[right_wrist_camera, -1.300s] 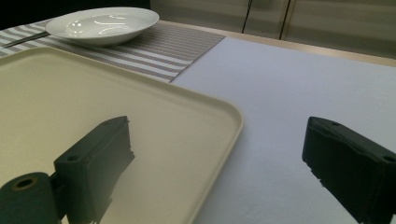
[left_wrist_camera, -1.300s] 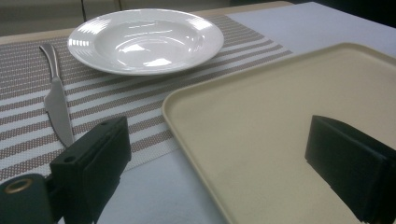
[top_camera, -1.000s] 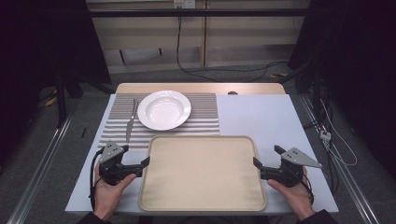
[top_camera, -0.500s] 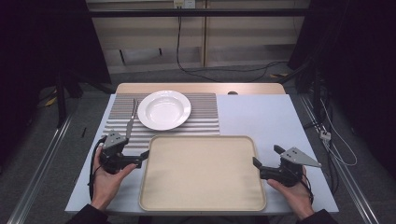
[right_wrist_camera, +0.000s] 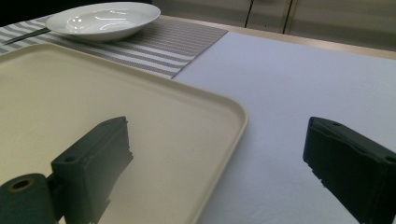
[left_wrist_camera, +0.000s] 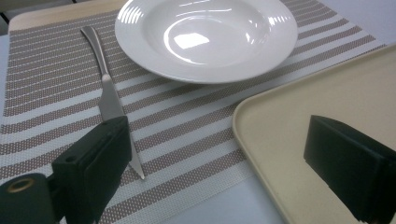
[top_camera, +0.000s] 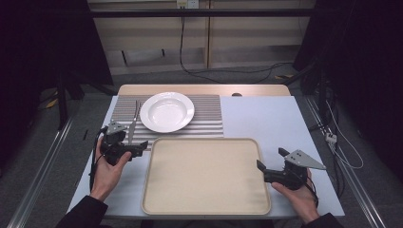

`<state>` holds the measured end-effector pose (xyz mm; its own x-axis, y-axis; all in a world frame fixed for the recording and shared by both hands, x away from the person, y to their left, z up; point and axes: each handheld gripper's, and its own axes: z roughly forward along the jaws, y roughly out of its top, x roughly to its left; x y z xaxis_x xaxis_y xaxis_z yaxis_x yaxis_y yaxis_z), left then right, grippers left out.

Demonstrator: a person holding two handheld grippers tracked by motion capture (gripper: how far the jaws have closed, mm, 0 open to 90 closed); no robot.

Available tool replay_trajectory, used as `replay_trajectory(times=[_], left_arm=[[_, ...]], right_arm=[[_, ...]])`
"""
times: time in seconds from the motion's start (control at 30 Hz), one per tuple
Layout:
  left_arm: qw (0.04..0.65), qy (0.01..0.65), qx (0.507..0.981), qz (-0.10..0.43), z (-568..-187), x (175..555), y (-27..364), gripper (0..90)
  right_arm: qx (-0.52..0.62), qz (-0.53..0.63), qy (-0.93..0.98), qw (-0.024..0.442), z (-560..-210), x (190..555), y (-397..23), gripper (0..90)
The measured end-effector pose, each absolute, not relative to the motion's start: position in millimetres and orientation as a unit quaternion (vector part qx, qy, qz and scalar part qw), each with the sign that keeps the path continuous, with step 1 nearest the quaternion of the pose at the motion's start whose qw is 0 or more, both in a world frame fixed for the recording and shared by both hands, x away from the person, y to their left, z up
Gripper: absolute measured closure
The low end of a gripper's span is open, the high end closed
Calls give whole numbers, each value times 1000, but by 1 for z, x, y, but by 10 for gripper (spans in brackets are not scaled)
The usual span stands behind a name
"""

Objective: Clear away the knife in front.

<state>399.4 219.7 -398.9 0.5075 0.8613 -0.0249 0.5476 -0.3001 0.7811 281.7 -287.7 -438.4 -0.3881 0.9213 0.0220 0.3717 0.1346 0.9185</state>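
A white deep plate point(top_camera: 167, 111) point(left_wrist_camera: 205, 32) rests on a striped placemat point(top_camera: 209, 118) point(left_wrist_camera: 187, 121), with a metal knife point(top_camera: 132, 124) point(left_wrist_camera: 109, 95) lying to its left. An empty beige tray point(top_camera: 206, 175) point(left_wrist_camera: 327, 93) point(right_wrist_camera: 116, 107) lies nearer me. My left gripper point(top_camera: 140, 146) point(left_wrist_camera: 224, 163) is open over the placemat's near left corner; one jaw hangs over the knife's blade, the other over the tray's corner. My right gripper point(top_camera: 271, 160) point(right_wrist_camera: 219, 163) is open, its jaws either side of the tray's right rim, holding nothing.
The pale table top point(top_camera: 266, 118) point(right_wrist_camera: 289, 84) stretches bare to the right of the placemat. A wooden strip point(top_camera: 204, 89) runs along the far edge. Cables point(top_camera: 332, 137) hang off the right side, and metal rails run along the floor on both sides.
My left gripper has moved away from me, from the tray's left edge up to the placemat's near corner by the knife. The right gripper has barely shifted.
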Motion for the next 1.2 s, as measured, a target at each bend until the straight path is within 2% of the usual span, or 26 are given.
replay_trajectory(times=[0.4, 0.57, 0.93, 1.0, 1.1, 1.2], left_arm=[[349, 468, 786, 204, -402, 436, 232, 78], [340, 479, 779, 219, -397, 458, 239, 84], [322, 503, 773, 214, -399, 496, 247, 132], [309, 510, 774, 210, -403, 509, 248, 139], [295, 513, 774, 226, -406, 516, 247, 197], [281, 520, 775, 224, -412, 532, 244, 199]], right_arm=[[466, 464, 694, 294, -438, 282, -287, 72], [465, 463, 696, 291, -439, 283, -287, 72], [463, 466, 699, 284, -439, 283, -286, 73], [463, 466, 699, 282, -440, 283, -287, 72], [467, 468, 697, 278, -440, 285, -288, 73], [465, 466, 700, 275, -441, 285, -287, 73]])
